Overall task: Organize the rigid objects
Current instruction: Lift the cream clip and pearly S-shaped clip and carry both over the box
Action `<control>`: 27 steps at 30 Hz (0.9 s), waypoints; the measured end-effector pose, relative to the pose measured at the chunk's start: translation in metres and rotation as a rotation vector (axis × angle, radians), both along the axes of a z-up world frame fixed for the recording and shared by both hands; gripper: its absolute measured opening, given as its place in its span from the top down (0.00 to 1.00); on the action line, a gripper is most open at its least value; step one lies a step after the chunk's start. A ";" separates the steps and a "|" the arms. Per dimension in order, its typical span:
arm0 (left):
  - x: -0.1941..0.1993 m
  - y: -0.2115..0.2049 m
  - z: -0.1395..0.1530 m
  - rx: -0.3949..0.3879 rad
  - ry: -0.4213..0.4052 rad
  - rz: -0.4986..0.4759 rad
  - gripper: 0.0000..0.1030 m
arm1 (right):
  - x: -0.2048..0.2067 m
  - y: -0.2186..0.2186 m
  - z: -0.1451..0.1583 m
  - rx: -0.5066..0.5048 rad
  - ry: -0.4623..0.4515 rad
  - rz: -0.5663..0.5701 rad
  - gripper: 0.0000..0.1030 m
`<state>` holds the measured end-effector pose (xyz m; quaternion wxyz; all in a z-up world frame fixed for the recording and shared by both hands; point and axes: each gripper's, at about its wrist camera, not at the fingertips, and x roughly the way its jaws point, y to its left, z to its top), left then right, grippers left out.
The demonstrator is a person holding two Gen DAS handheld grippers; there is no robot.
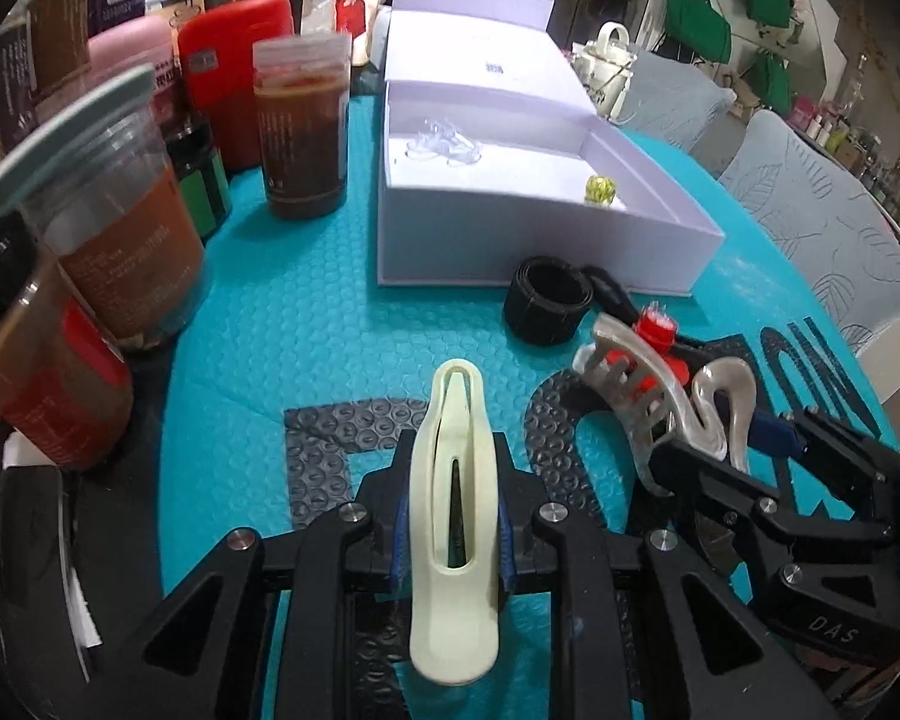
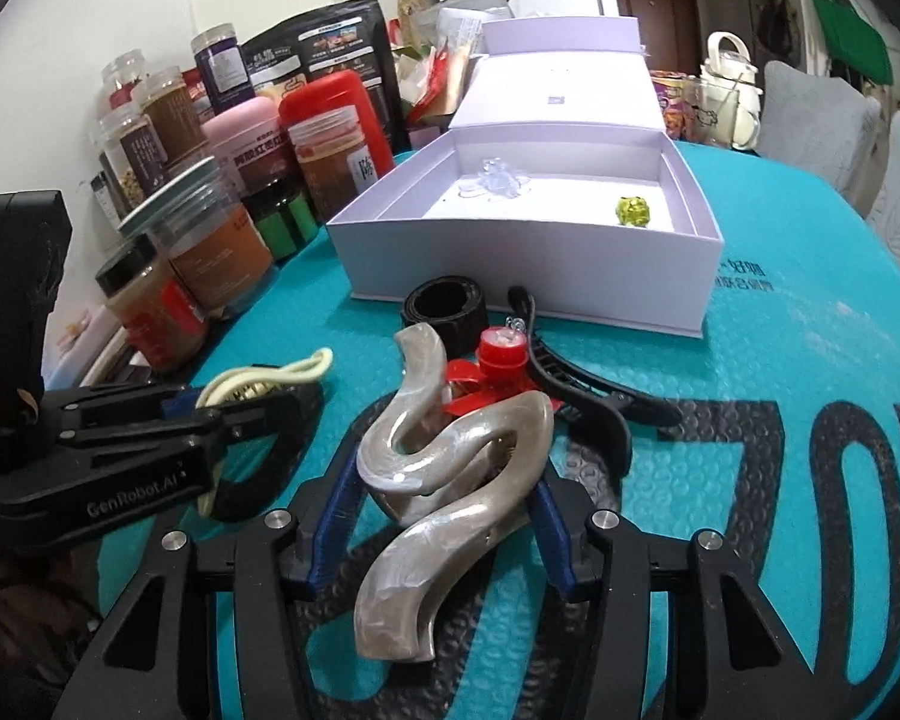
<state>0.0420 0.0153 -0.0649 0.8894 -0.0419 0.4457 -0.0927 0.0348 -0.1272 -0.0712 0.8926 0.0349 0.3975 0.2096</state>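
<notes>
Your left gripper [image 1: 453,531] is clamped on the cream clip [image 1: 455,516], your right gripper [image 2: 438,501] on the pearly claw clip [image 2: 444,468], both near the box [image 2: 528,264]. The pearly clip hides most of the red item [image 2: 498,354] before the box.

Your pearly claw clip [image 2: 450,468] hides most of the red clip [image 2: 486,372] behind it; the jar labels [image 2: 144,144] are too blurred to read

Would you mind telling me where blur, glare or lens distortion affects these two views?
Left wrist view: the jars at the left edge are soft and bowed, corners vignetted black. Right wrist view: sharper; glare streaks the pearly hair claw, and the white box curves.
</notes>
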 end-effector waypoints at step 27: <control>-0.007 -0.033 0.093 -0.009 -0.213 -0.086 0.79 | -0.030 -0.037 0.066 0.074 -0.112 -0.021 0.49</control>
